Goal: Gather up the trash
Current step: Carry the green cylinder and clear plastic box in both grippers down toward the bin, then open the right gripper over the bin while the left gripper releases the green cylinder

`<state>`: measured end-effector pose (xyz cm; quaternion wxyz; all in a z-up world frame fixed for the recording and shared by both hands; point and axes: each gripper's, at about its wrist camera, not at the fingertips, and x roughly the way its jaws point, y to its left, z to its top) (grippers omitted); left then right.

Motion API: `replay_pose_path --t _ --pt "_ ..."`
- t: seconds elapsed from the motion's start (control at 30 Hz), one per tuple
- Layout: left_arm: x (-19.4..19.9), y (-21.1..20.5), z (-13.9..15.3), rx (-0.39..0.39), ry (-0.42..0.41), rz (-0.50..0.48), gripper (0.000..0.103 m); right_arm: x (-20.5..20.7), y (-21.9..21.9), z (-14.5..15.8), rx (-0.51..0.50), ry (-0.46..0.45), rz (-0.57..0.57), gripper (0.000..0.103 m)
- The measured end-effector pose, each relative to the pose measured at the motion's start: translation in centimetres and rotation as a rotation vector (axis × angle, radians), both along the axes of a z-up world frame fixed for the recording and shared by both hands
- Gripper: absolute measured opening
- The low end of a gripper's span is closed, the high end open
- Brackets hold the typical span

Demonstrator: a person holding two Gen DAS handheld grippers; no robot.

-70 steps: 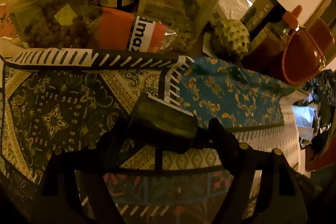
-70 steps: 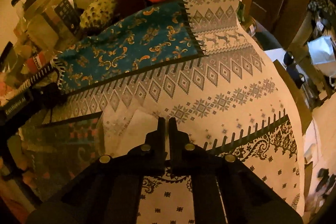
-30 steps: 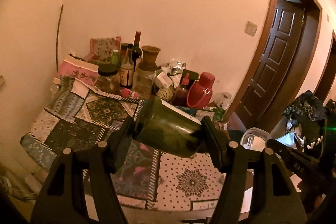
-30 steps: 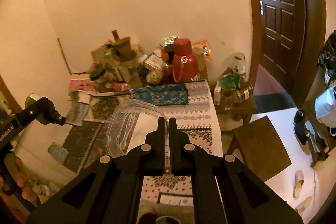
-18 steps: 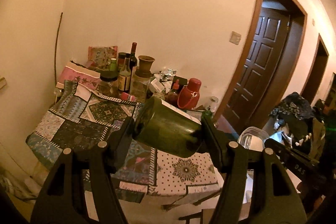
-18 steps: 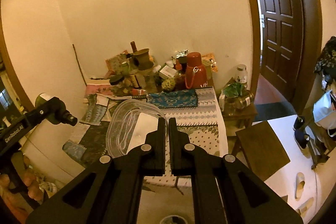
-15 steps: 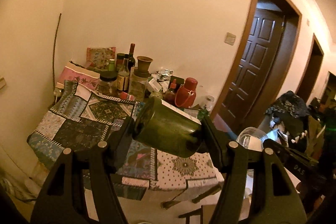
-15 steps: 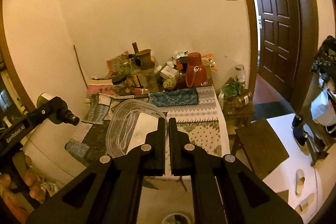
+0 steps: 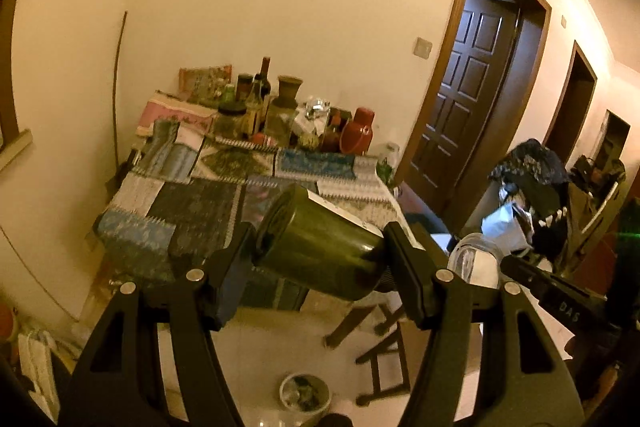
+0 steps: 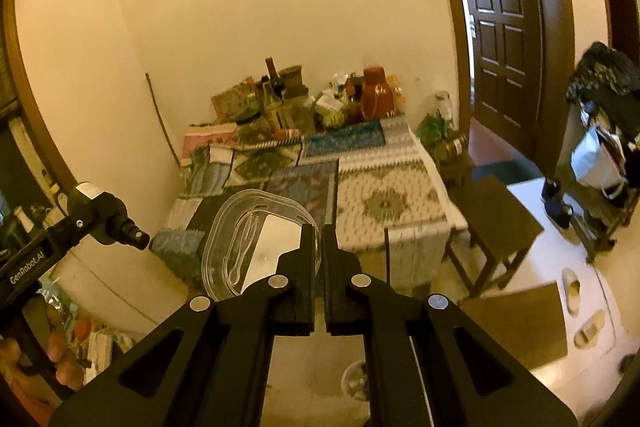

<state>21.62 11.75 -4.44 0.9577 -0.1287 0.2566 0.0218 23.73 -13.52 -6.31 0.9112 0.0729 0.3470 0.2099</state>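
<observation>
Left wrist view: table [image 9: 372, 187] far ahead; left gripper [image 9: 320, 247] clamps a dark green bottle [image 9: 320, 251] lying crosswise between its fingers. Right gripper [image 10: 321, 247], jaws together, pinches a clear plastic lid [image 10: 240, 235] by its rim.

both grippers matte black plastic. left gripper [image 9: 320, 247]: triangular cutouts in the finger arms, silver round screws at the joints. right gripper [image 10: 318, 255]: same build, flat rectangular fingers. left unit's side reads "genrobot.ai" in white; hand [image 10: 60, 355] bare on its handle.
</observation>
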Motion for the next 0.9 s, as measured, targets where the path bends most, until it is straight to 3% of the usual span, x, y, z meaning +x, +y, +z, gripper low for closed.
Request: replay_pose_path --t 0.27,0.47,0.67,0.9 --pt "-1.8 0.7 -2.4 -0.025 0.062 -0.027 0.064 -2.5 0.5 -1.5 -0.057 0.068 -0.028 0.003" --pt "-1.1 0.6 -6.3 -0.067 0.151 -0.028 0.064 -2.4 0.7 -4.8 -0.115 0.142 -0.023 0.003" --pt "1.3 -0.1 -12.3 -0.074 0.281 -0.016 0.064 -0.3 0.2 -12.2 -0.151 0.295 -0.011 0.003" --pt "4.2 -1.6 -22.8 -0.093 0.434 0.006 0.064 2.4 -0.1 -22.4 -0.209 0.443 0.024 0.003"
